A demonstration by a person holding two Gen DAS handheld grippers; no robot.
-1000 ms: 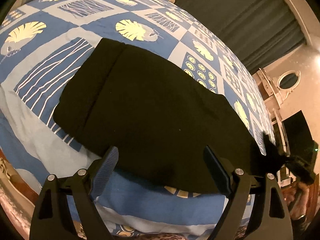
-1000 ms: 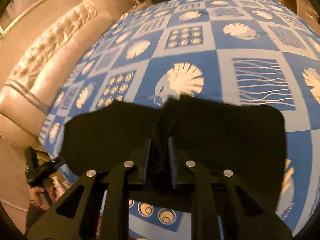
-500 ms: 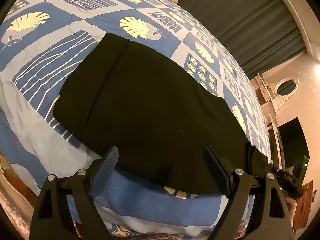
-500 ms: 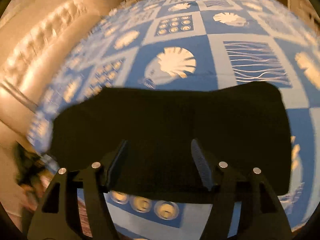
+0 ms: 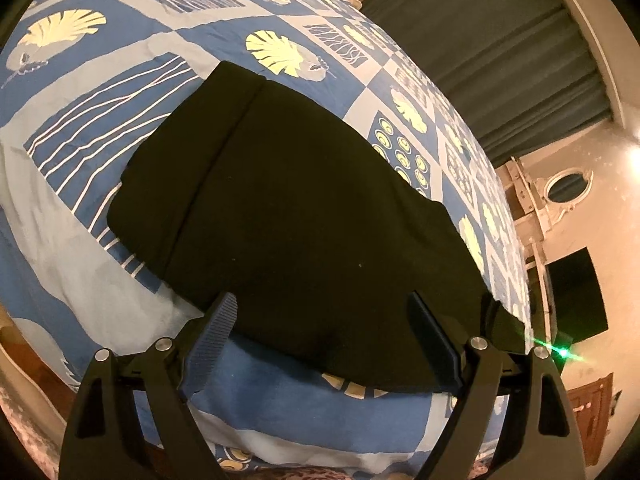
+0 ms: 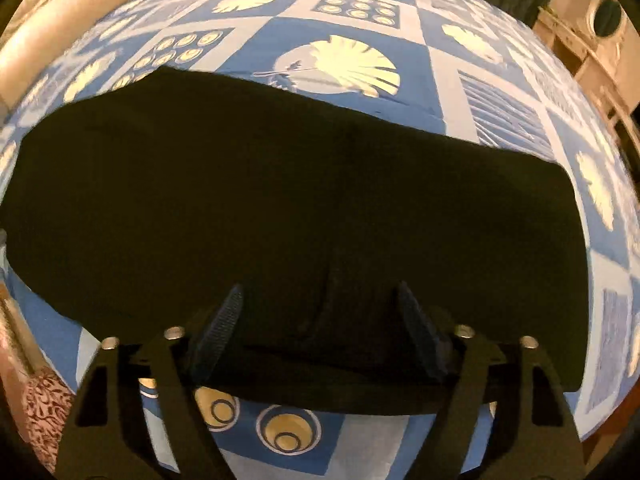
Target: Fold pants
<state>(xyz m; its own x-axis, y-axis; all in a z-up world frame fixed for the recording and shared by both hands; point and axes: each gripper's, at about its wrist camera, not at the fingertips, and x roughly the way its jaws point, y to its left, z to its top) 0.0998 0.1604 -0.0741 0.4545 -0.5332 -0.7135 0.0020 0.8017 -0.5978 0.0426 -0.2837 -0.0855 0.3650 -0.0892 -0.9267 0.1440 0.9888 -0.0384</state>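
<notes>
The black pants [image 5: 300, 216] lie folded flat on the blue patterned bedspread [image 5: 100, 92], waistband band toward the far left. My left gripper [image 5: 322, 336] is open and empty, hovering over the near edge of the pants. In the right wrist view the pants [image 6: 280, 208] stretch across the frame as a wide flat black band. My right gripper [image 6: 320, 324] is open and empty just above their near edge. Neither gripper holds cloth.
The bedspread [image 6: 344, 64] covers the bed around the pants. Dark curtains [image 5: 500, 40] hang behind the bed. White shelving with an oval mirror [image 5: 568, 188] and a dark screen [image 5: 576, 292] stand at the right. A padded headboard [image 6: 60, 12] is at far left.
My right gripper was shut on the pants one second ago; it has let go and opened, and the cloth now lies flat. The left gripper stayed open and shifted slightly.
</notes>
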